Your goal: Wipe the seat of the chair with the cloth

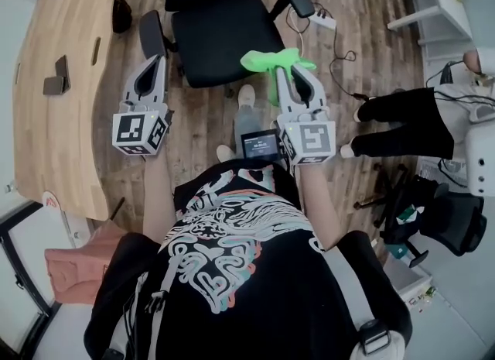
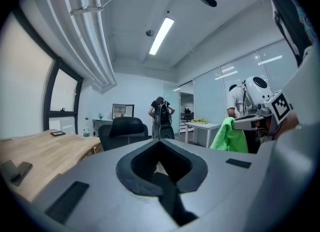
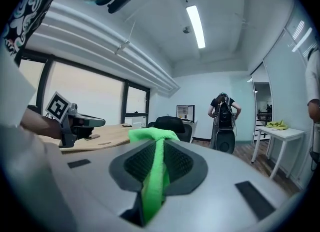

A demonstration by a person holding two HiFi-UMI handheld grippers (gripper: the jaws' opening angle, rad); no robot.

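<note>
hovering near the front edge of the chair seat [image 1: 224, 41], right fingers [image 1: 311, 86] clamp the cloth [image 1: 269, 60], left fingers [image 1: 158, 76] together

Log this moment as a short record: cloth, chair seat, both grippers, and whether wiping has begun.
cloth: green cloth, bunched, clamped in the right gripper
left gripper: shut, empty
chair: black office chair, seat bare, ahead of both grippers
wiping: not begun; cloth held in the air, off the seat
surroundings: wooden desk left of the chair
</note>
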